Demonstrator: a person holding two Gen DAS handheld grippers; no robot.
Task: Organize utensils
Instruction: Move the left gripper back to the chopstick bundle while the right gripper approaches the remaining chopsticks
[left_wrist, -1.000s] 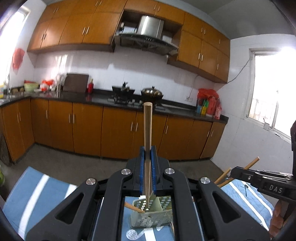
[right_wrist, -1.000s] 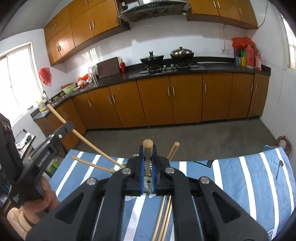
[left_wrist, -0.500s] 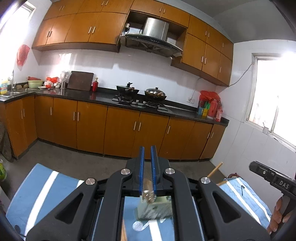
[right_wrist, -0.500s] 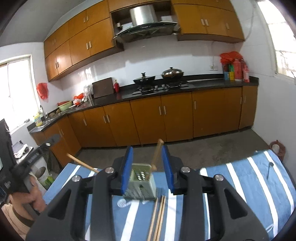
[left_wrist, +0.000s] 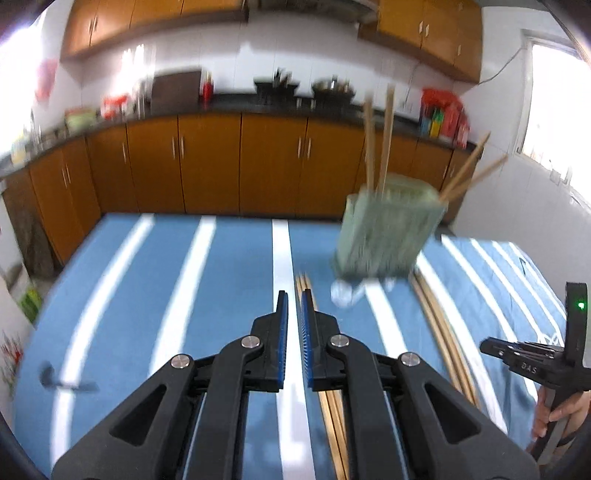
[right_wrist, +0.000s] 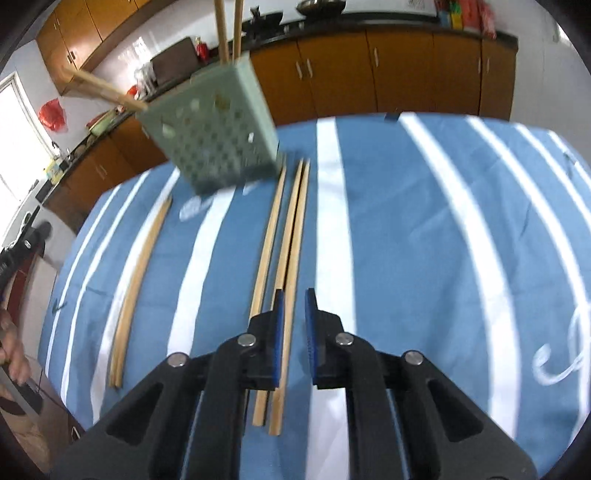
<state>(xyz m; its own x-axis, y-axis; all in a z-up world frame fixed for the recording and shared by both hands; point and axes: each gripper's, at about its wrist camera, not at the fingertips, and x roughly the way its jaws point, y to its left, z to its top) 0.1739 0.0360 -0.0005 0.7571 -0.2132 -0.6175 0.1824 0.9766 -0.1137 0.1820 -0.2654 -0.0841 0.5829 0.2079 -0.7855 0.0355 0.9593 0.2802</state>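
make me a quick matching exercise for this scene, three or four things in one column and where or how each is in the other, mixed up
Things:
1. green holder
2. three chopsticks
3. right claw
4. striped cloth

States:
a. covers the table
b. open, holding nothing
c. stands on the cloth with chopsticks sticking out of it
d. lie flat just ahead of the right claw

Pairs: 1-c, 2-d, 3-b, 4-a

Blue-white striped cloth (left_wrist: 229, 266) covers the tabletop. Behind: orange base cabinets (left_wrist: 210, 162), black counter (left_wrist: 229, 105), dark cutting board (left_wrist: 176, 90) against the white wall, pots (left_wrist: 332, 85) on the stove, red packages (left_wrist: 445, 114) at the counter's right end.
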